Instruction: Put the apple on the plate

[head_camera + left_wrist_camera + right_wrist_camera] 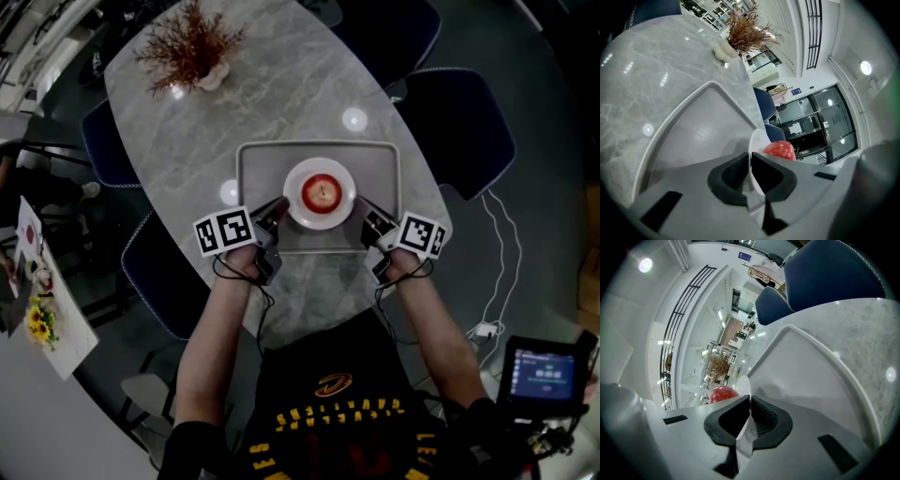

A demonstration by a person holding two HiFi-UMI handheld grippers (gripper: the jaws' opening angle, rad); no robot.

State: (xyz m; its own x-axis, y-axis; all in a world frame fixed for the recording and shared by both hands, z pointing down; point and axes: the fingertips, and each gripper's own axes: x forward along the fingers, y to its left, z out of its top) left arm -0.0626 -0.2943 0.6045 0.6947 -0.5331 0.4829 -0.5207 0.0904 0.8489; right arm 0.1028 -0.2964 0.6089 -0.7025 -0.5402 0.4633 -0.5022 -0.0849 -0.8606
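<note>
A red apple [321, 193] sits in the middle of a white plate [298, 208], which rests on a grey tray [258, 164] on the marble table. My left gripper [278, 208] is shut on the plate's left rim, and my right gripper [364, 212] is shut on its right rim. In the left gripper view the thin plate [754, 145] edge runs between the dark pads [731, 180], with the apple [779, 149] behind. In the right gripper view the plate [742, 385] rim is clamped the same way, the apple [723, 393] showing to the left of the pads [766, 420].
A vase of dried reddish branches [192, 49] stands at the table's far end. Dark blue chairs [464, 122] ring the table [309, 75]. A small screen device [544, 373] and a white cable lie on the floor at the right.
</note>
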